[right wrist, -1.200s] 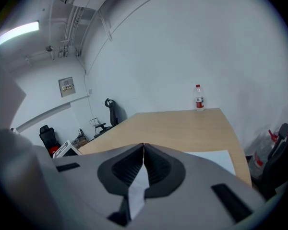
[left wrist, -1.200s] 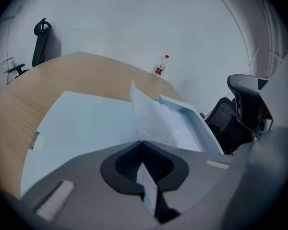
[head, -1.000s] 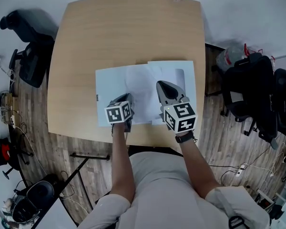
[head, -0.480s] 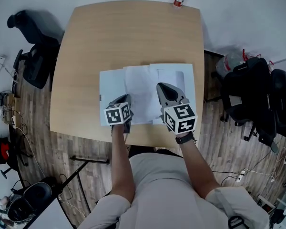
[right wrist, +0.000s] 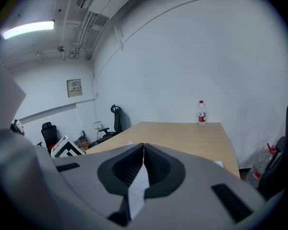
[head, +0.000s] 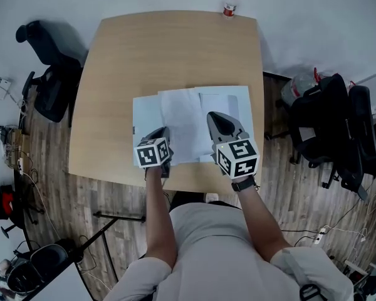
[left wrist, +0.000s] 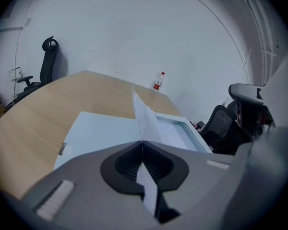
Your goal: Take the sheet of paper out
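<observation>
A light blue folder [head: 146,115] lies open on the wooden table [head: 175,55]. A white sheet of paper [head: 180,127] rises from it between my two grippers. My left gripper [head: 163,130] is shut on the sheet's near edge, and in the left gripper view the sheet [left wrist: 145,119] stands up out of the left gripper [left wrist: 142,143] over the folder [left wrist: 101,133]. My right gripper [head: 212,114] hangs over the folder's right half. In the right gripper view the right gripper [right wrist: 143,147] is shut on a strip of white paper [right wrist: 140,183].
A water bottle [head: 229,2] stands at the table's far edge, also in the bottle [left wrist: 158,81] and bottle [right wrist: 201,112] views. Office chairs [head: 50,74] stand left of the table; a black chair and bags [head: 338,124] stand right. The left gripper's marker cube [right wrist: 65,147] shows beside the right gripper.
Both grippers have risen a little, still shut on the paper. The white sheet has lifted further off the blue folder and looks narrower from above.
</observation>
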`<action>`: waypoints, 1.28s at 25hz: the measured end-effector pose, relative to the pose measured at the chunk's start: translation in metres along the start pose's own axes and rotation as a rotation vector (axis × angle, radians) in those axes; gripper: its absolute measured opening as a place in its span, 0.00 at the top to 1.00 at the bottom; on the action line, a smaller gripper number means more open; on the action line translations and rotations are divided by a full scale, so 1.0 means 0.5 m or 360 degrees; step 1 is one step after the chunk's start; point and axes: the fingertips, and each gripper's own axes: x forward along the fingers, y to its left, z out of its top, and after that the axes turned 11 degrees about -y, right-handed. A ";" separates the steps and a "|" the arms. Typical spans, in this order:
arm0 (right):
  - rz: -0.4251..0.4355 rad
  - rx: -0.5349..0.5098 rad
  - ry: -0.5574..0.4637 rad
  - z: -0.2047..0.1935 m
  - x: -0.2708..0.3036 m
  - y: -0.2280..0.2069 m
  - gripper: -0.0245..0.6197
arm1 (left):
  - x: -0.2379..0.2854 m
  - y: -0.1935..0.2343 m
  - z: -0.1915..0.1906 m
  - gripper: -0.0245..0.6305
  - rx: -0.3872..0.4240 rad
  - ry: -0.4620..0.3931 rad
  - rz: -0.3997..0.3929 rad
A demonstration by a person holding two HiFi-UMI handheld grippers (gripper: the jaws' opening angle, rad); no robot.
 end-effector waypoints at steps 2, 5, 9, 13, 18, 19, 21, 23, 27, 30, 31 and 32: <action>0.0004 -0.0006 -0.0013 0.005 -0.011 0.006 0.94 | -0.012 -0.005 0.004 0.95 0.0008 -0.0017 0.0005; 0.0007 -0.0013 -0.0036 0.012 -0.029 0.015 0.94 | -0.032 -0.012 0.014 0.95 0.0034 -0.0060 0.0017; 0.0013 -0.0037 -0.0074 0.029 -0.053 0.028 0.94 | -0.067 -0.017 0.044 0.95 0.0077 -0.0150 0.0053; 0.0013 -0.0068 -0.0127 0.058 -0.085 0.032 0.94 | -0.102 -0.042 0.075 0.95 0.0116 -0.0235 0.0048; 0.0006 -0.0098 -0.0201 0.093 -0.130 0.038 0.94 | -0.150 -0.095 0.111 0.95 0.0195 -0.0324 0.0008; 0.0008 -0.0105 -0.0213 0.099 -0.139 0.041 0.94 | -0.161 -0.107 0.120 0.95 0.0212 -0.0348 -0.0001; 0.0013 -0.0115 -0.0238 0.110 -0.157 0.046 0.94 | -0.184 -0.134 0.139 0.95 0.0244 -0.0406 -0.0019; 0.0012 -0.0122 -0.0263 0.120 -0.175 0.050 0.94 | -0.209 -0.163 0.159 0.95 0.0279 -0.0470 -0.0038; 0.0000 -0.0148 -0.0323 0.148 -0.212 0.061 0.94 | -0.266 -0.217 0.201 0.95 0.0347 -0.0602 -0.0074; -0.0009 -0.0170 -0.0380 0.175 -0.243 0.066 0.94 | -0.308 -0.260 0.227 0.95 0.0395 -0.0698 -0.0099; -0.0014 -0.0176 -0.0399 0.184 -0.254 0.068 0.94 | -0.322 -0.275 0.235 0.95 0.0411 -0.0727 -0.0107; -0.0019 -0.0182 -0.0418 0.192 -0.265 0.069 0.94 | -0.336 -0.289 0.242 0.95 0.0426 -0.0756 -0.0116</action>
